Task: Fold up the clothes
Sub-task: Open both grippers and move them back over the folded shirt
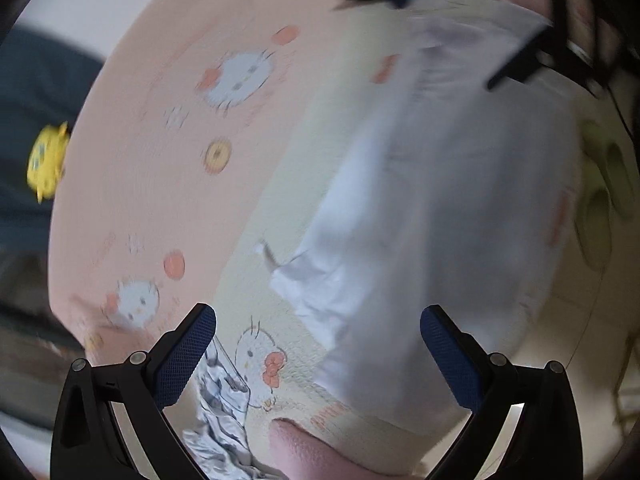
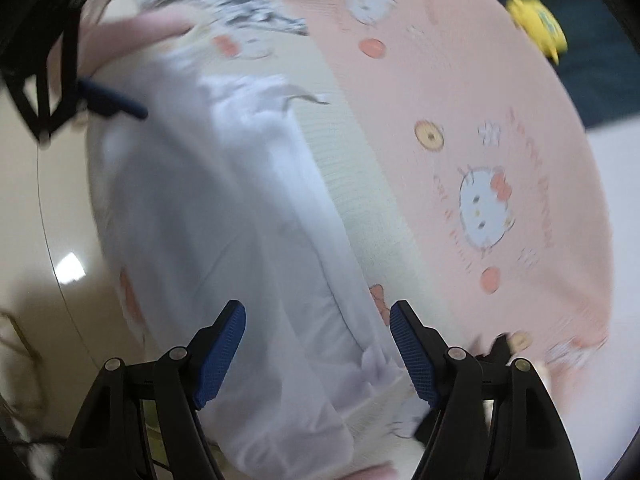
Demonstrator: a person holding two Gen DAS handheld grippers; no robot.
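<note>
Hovering above the white garment [image 1: 440, 208], I keep both grippers tilted downward, jaws spread and gripping nothing. My left gripper [image 1: 318, 354] hangs over the garment's near edge, its two blue pads [image 1: 184, 360] wide apart. My right gripper [image 2: 318, 348] points down at the garment's other end, also released. The one white garment lies lengthwise along the edge of the cartoon-cat blanket [image 1: 160, 160], folded into a long strip. One patterned black-and-white cloth [image 1: 220, 420] sits crumpled just beside the garment's end, near my left gripper. One yellow toy [image 1: 46, 160] lies well apart from the garment, beyond the blanket.
</note>
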